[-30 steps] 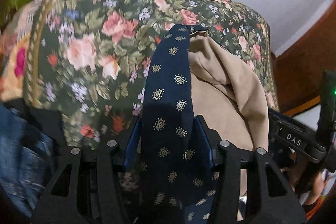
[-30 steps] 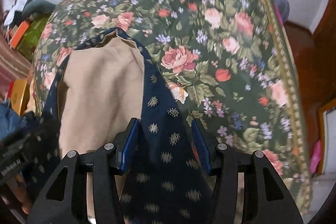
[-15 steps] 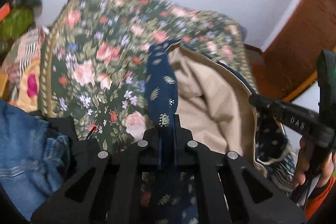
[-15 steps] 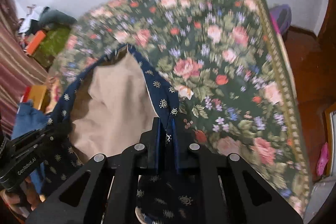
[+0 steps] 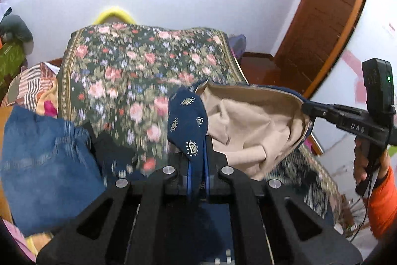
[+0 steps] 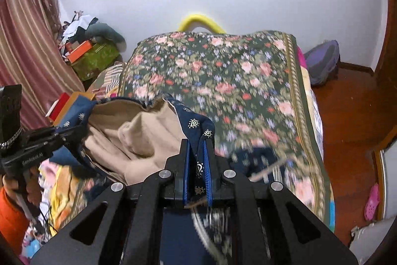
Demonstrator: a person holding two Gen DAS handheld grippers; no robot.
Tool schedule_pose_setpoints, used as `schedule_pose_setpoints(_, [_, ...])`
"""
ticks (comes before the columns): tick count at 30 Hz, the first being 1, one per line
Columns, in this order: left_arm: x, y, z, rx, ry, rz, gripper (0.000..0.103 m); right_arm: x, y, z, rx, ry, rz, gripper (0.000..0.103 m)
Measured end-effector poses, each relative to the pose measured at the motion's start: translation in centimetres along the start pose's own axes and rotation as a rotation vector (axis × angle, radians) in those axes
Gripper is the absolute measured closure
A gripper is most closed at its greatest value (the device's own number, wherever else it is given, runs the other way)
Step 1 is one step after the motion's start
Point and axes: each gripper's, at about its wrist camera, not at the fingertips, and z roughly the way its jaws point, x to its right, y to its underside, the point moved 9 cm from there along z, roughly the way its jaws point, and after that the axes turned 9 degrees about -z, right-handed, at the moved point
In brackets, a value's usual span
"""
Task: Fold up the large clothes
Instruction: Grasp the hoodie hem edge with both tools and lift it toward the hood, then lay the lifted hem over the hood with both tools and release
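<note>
Both grippers' pads (image 5: 189, 174) clamping garment (image 5: 188, 121)

Garment (image 5: 250, 121) above bedspread (image 5: 139, 71)

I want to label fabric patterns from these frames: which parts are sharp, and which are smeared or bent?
Left wrist view: floral bedspread motion-smeared, left gripper and navy printed garment crisp, door frame bowed by the fisheye. Right wrist view: bedspread smeared too, worst near the right gripper; its pinched cloth stays sharp, dark corners vignette the picture.
</note>
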Motion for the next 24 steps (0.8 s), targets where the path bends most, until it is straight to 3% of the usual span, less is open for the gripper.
schedule_pose_setpoints(5, [-1.9, 5.3, -0.2, -0.041, -0.021, -0.021, 0.097, 1.2, 5.8, 0.3, -0.061, 0.019, 0.041, 0.094])
schedule_pose_setpoints(12, [-5.3, 13.1, 3.5, -0.157, -0.096, -0.083, 0.097, 3.1, 12.5, 2.5, -0.174, 0.106, 0.056, 0.095])
schedule_pose_setpoints(15, [-5.9, 15.0, 4.9, -0.176, -0.126, -0.089, 0.096, 3.5, 13.7, 3.2, -0.202, 0.141, 0.040, 0.095])
schedule_pose_setpoints(19, [-5.6, 15.2, 4.8, -0.152, -0.168, -0.050, 0.092, 3.3, 13.3, 2.8, -0.193, 0.178, -0.011, 0.095])
schedule_pose_setpoints(24, [-4.7, 14.2, 3.7, -0.147, -0.199, 0.029, 0.072, 1.8, 11.3, 0.7, -0.150, 0.149, -0.067, 0.095])
